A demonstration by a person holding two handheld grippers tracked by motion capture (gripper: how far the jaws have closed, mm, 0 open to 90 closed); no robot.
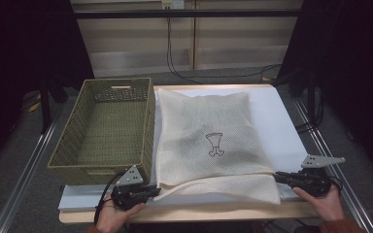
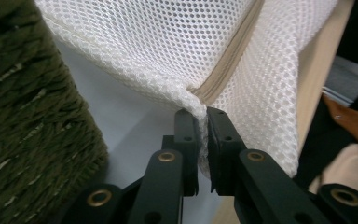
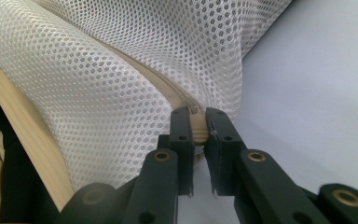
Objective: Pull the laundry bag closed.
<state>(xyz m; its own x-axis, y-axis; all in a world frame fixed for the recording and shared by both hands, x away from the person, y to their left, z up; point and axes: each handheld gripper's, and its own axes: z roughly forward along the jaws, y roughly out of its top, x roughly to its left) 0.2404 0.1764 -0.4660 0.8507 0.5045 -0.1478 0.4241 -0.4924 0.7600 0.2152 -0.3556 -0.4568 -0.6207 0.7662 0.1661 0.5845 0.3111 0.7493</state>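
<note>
Both tools (image 2: 201, 112) clamped on mesh bag (image 1: 209, 141)

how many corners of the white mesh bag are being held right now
2. The left tool pinches the white mesh laundry bag at its near left corner, beside the green woven basket; the right tool pinches its near right corner.

To my left stands an olive-green woven rectangular basket (image 1: 104, 131) with cut-out handle slots, its inside bare, set on a pale sheet (image 1: 281, 131) that covers most of the light wooden desk (image 1: 199, 212). Beyond the desk's far edge, black cables (image 1: 175, 58) hang down a beige panelled wall (image 1: 233, 43) to the grey floor (image 1: 19, 160).
</note>
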